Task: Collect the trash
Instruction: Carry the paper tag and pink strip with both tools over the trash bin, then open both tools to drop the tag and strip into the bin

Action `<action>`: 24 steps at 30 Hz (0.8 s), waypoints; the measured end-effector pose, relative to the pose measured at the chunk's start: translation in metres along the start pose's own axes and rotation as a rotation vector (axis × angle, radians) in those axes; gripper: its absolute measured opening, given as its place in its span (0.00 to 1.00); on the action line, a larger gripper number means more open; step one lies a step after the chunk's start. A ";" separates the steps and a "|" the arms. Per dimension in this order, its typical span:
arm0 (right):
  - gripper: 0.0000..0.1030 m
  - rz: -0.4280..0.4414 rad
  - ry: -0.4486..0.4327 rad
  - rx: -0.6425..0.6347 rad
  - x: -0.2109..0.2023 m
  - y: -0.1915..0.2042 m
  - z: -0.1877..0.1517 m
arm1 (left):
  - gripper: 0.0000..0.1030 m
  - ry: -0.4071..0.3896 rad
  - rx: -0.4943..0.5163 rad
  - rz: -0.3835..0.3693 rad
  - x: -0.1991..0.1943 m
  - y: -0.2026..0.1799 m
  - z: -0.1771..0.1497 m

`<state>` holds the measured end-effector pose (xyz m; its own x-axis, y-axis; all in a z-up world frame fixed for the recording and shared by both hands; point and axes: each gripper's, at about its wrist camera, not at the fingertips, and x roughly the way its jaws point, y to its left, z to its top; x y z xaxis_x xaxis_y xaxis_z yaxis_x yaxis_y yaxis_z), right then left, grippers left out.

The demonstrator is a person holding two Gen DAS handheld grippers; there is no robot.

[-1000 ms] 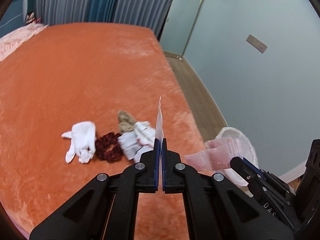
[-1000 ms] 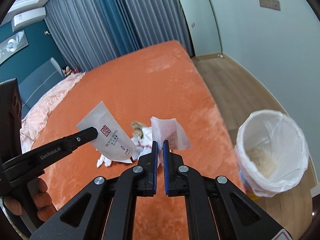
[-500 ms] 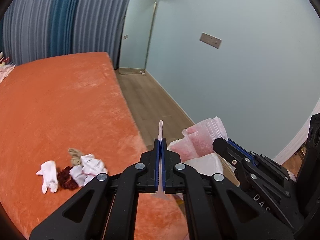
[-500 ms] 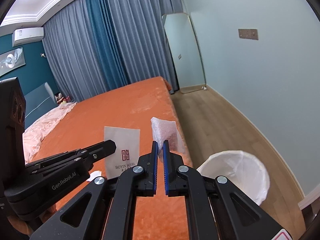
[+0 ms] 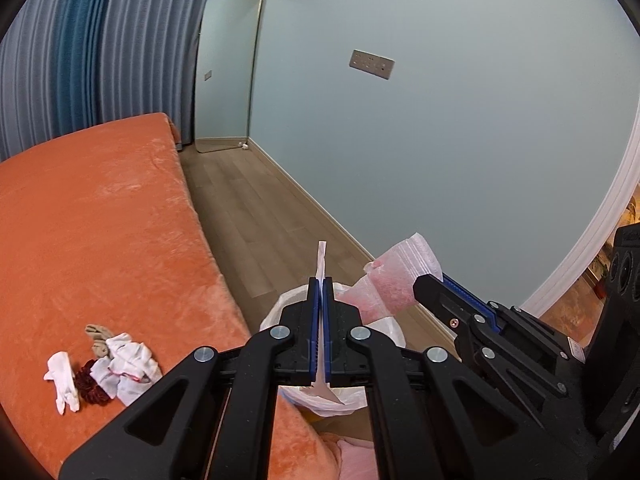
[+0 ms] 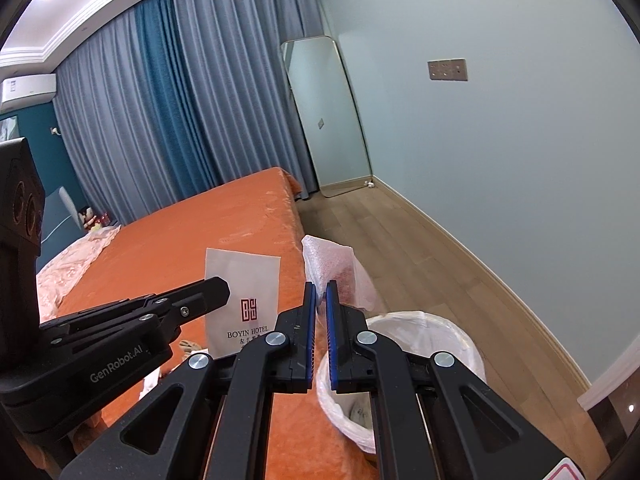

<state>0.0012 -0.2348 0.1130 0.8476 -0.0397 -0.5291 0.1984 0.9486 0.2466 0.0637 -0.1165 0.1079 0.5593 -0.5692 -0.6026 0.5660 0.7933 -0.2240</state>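
Observation:
My left gripper [image 5: 320, 280] is shut on a white paper hotel packet [image 5: 321, 258], seen edge-on; the right wrist view shows its printed face [image 6: 242, 292]. My right gripper [image 6: 320, 286] holds a clear plastic bag with pink bubble wrap [image 6: 330, 266] between jaws a small gap apart; the bag also shows in the left wrist view [image 5: 394, 280]. Both grippers hang over a bin lined with a white bag [image 6: 432, 332], which stands on the floor beside the orange bed [image 5: 100, 220]. The bin's rim [image 5: 276, 312] shows below my left gripper.
A small heap lies on the bed near its edge: white cloth pieces [image 5: 128, 364], a dark red scrunchie [image 5: 90, 384], a beige scrap [image 5: 98, 334]. Wooden floor [image 6: 380, 232] runs between bed and pale wall. A mirror [image 6: 324, 116] leans in the corner by the curtains.
Both grippers have swung right from over the bed to above the bin, carrying the packet and the plastic bag. My right gripper's jaws have parted slightly.

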 end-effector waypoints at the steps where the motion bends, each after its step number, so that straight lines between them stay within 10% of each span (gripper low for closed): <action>1: 0.05 -0.008 0.002 0.002 0.001 -0.004 0.000 | 0.01 0.004 0.006 -0.006 0.004 -0.004 0.001; 20: 0.06 -0.066 0.042 0.059 0.013 -0.042 -0.013 | 0.02 0.054 0.039 -0.058 0.058 -0.032 0.006; 24: 0.10 -0.081 0.039 0.070 0.011 -0.044 -0.015 | 0.28 0.047 0.012 -0.037 0.061 -0.027 0.012</action>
<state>-0.0054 -0.2722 0.0841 0.8077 -0.1016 -0.5808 0.3006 0.9184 0.2574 0.0897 -0.1752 0.0864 0.5086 -0.5872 -0.6297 0.5935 0.7689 -0.2377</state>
